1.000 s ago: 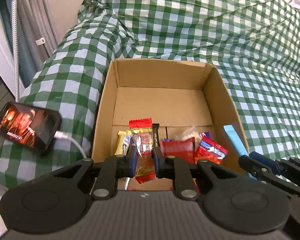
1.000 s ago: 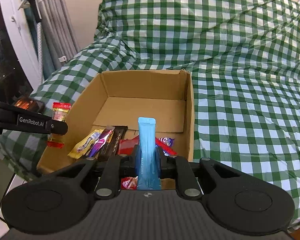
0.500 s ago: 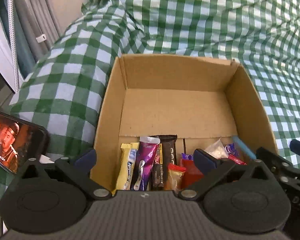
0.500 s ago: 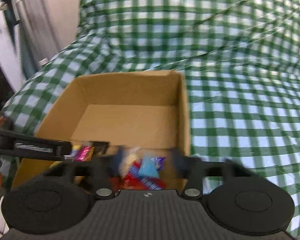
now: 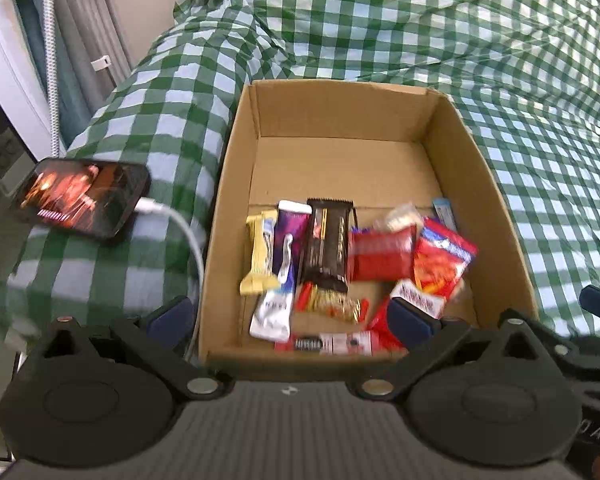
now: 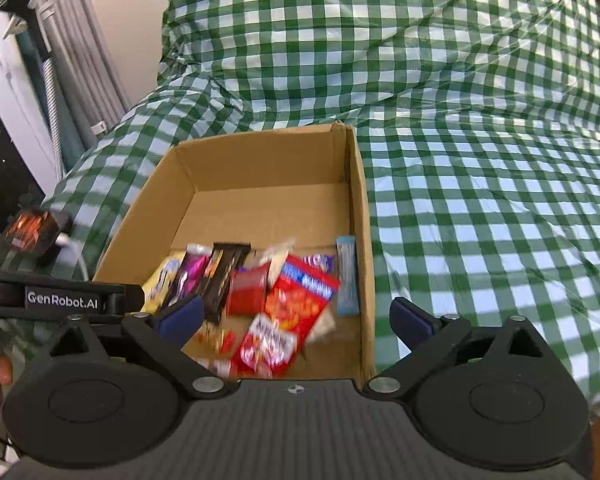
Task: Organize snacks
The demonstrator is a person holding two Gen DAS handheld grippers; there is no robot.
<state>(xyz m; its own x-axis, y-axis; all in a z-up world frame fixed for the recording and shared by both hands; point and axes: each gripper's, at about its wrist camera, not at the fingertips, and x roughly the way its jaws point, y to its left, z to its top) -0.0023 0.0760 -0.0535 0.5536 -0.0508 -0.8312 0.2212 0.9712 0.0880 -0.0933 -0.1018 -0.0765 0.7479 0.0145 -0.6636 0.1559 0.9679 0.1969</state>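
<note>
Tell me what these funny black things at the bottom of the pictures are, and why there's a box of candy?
Those black things are tongs that a person holds, one in each hand. A small camera on each looks forward, so you get one picture from the left tongs and one from the right tongs. Both are wide open and hold nothing. Ahead is a cardboard box on a green checked cloth. Inside lie snacks: a black bar, a blue bar and red packets. Beside the box lies a phone, its screen lit, with a white cable.
</note>
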